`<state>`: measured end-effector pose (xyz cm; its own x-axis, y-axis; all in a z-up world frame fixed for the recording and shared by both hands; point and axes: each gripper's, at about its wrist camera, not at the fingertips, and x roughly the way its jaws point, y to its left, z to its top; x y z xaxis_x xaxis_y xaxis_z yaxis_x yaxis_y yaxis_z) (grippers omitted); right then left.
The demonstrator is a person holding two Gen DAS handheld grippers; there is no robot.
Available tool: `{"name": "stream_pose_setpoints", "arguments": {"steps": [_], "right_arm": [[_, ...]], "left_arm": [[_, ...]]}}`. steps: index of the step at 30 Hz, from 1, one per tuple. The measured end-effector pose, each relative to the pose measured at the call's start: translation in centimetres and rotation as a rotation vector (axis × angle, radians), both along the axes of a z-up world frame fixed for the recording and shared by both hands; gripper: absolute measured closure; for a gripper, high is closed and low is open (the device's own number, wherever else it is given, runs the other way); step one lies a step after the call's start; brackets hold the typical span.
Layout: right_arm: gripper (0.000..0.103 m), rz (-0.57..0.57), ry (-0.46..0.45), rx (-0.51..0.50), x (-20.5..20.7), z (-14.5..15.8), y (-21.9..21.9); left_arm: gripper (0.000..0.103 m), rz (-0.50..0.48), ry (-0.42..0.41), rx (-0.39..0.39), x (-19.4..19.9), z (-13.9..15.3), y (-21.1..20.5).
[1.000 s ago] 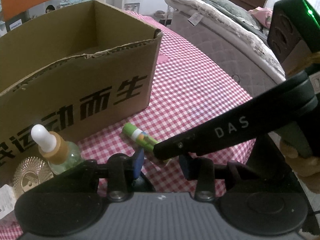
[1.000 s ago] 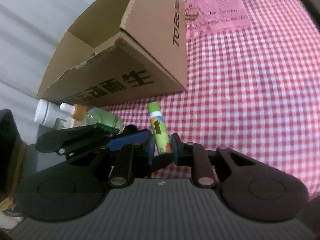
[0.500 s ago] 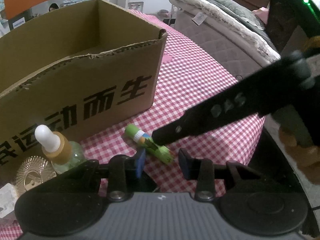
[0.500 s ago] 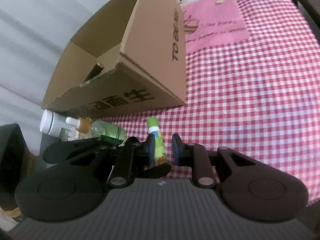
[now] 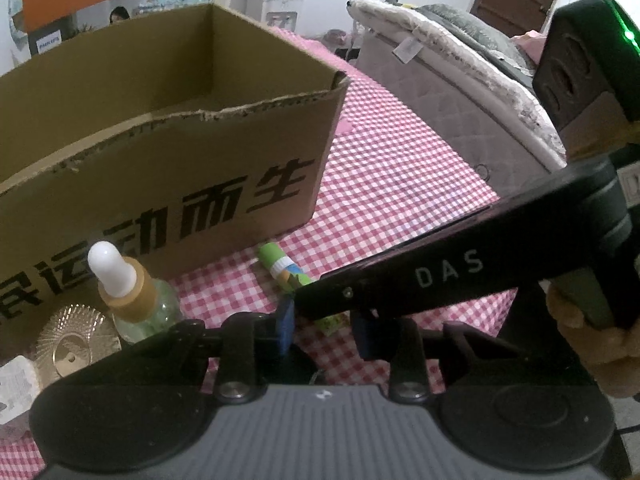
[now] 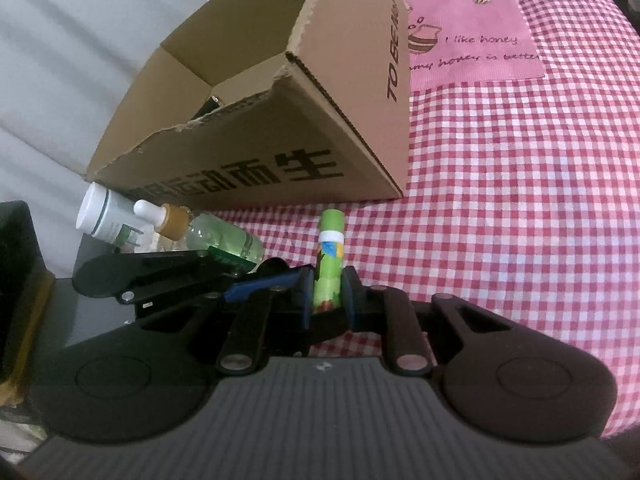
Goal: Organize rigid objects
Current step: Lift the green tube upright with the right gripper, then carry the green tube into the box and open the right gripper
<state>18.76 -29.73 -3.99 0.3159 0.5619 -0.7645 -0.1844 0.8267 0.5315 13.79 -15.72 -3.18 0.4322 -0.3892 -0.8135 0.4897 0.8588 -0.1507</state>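
A green tube (image 6: 329, 264) with a white band lies on the red checked cloth (image 6: 520, 220) in front of the open cardboard box (image 6: 280, 140). My right gripper (image 6: 328, 294) is shut on the tube's near end, both blue pads pressed against it. In the left wrist view the tube (image 5: 282, 266) lies under the right gripper's finger (image 5: 400, 284), which comes in from the right. My left gripper (image 5: 325, 326) sits just behind, its jaws closing, and the pads press on nothing. One of its blue fingers (image 6: 256, 288) reaches in from the left in the right wrist view.
A dropper bottle (image 5: 132, 292), a gold ribbed disc (image 5: 76, 340) and a white bottle (image 6: 108, 216) crowd the box's front at the left. A mattress (image 5: 460, 92) runs along the cloth's right edge. A pink bear patch (image 6: 472, 40) lies beyond the box. A gloved hand (image 5: 580, 320) holds the right gripper.
The right gripper's finger lifted off the tube half a second ago and is back down on its near end, pads tight on it. The left pads have drawn closer together.
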Motion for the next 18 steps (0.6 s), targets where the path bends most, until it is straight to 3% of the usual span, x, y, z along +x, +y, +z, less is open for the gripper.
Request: {"name": "stream_pose_setpoints", "arguments": {"steps": [9, 18], "right_arm": [[0.087, -0.045, -0.060, -0.004, -3.9, 4.3, -2.1], [0.087, -0.043, -0.239, 0.002, -5.8, 12.4, -0.2]], "left_arm": [[0.073, -0.017, -0.084, -0.047, -1.9, 3.4, 0.5], [0.073, 0.026, -0.244, -0.080, -3.3, 10.0, 3.6]]}}
